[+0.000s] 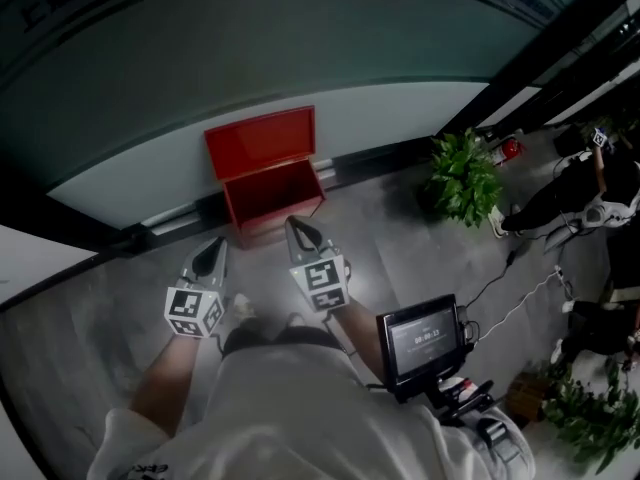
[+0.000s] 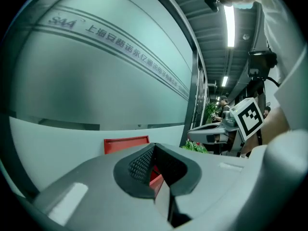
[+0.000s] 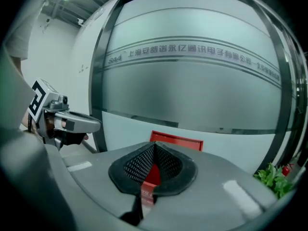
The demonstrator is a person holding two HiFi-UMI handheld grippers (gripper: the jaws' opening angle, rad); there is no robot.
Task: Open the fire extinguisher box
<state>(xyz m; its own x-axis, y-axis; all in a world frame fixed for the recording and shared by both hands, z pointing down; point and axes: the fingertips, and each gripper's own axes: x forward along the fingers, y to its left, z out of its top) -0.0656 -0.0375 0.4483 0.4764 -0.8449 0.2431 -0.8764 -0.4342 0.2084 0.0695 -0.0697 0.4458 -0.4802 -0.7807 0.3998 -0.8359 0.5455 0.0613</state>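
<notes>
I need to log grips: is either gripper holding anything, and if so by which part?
Nothing is held. The left gripper and the right gripper are both shut and empty, short of the red box, whose lid stands open.

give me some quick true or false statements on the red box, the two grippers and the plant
1. The red box has its lid raised. True.
2. The left gripper is clamped on the box's lid. False: it is shut with nothing between its jaws.
3. The right gripper is shut and empty. True.
4. In the head view the plant stands left of the box. False: it stands to the box's right.
</notes>
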